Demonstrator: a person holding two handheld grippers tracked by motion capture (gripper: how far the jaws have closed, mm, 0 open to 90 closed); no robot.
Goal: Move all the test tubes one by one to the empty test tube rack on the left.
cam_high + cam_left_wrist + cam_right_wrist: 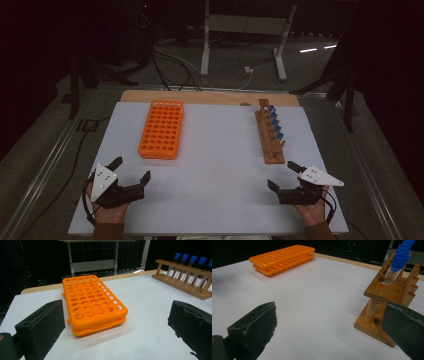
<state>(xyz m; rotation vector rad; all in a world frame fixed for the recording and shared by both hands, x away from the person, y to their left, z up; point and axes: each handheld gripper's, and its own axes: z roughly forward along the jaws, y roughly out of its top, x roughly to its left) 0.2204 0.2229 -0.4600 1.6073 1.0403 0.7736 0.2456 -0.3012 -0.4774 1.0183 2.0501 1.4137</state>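
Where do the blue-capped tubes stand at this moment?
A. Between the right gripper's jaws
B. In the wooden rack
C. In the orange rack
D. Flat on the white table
B: the blue-capped tubes stand upright in the wooden rack, while the orange rack holds none.

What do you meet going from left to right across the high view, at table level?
Left gripper, open, near the front edge → orange rack → a bare stretch of the white table → wooden rack with blue-capped tubes → right gripper, open.
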